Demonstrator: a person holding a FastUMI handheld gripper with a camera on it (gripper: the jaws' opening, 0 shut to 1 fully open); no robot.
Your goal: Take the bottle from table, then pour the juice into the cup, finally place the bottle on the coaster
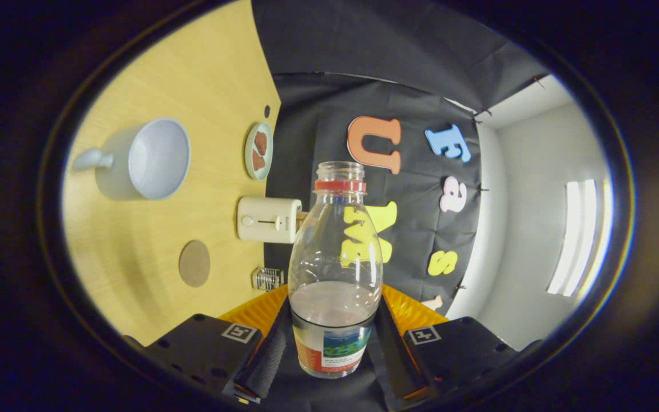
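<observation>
Booth backdrop, seen tilted

Beyond the fingers we see a black cloth wall [375, 74], creased and pinned at its edges, hanging behind a pale wooden desk [215, 74] that rises off to the left of them. To the right of the fingers we see a plain white room wall [530, 229] with a bright strip of light [578, 234] glaring on it.

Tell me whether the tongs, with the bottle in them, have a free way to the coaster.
Probably yes. The tongs are shut on the bottle, and bare table surrounds the coaster; the toaster and the cup stand apart from it.
</observation>
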